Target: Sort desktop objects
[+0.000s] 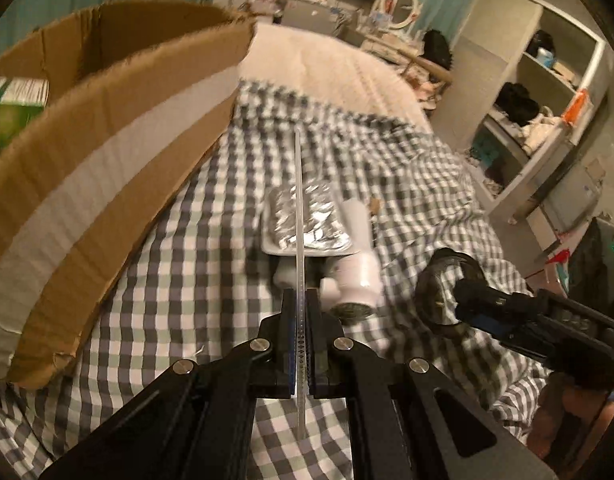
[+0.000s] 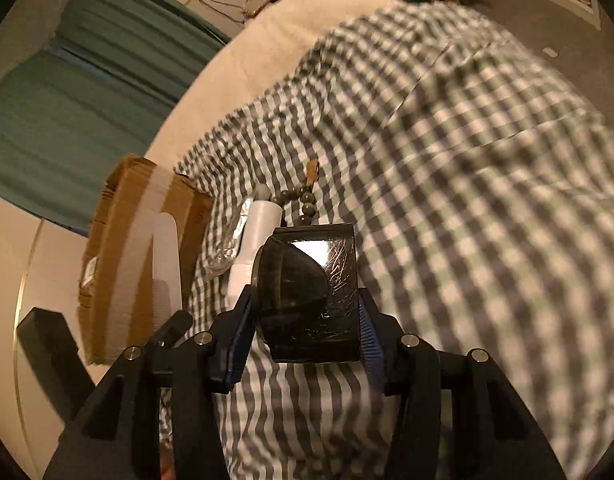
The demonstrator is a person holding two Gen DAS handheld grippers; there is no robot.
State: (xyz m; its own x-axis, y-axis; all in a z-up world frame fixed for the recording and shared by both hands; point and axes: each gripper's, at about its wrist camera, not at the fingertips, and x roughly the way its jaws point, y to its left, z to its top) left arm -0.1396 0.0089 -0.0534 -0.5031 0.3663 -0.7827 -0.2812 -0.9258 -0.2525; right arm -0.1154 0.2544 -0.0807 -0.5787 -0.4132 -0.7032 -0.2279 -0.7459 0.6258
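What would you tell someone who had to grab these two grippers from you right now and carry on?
Left gripper: shut on a thin white comb, held edge-on.
Right gripper: shut on a dark tape roll.
Cardboard box sits on the left and already holds a green package.
Still on the checked cloth: foil pack on a tray, white bottle, bead string.
Left to do: probably box both held items, then the rest.

Box (image 1: pixel 107 152) left of tray (image 1: pixel 307 250); bottle (image 1: pixel 359 264) right.
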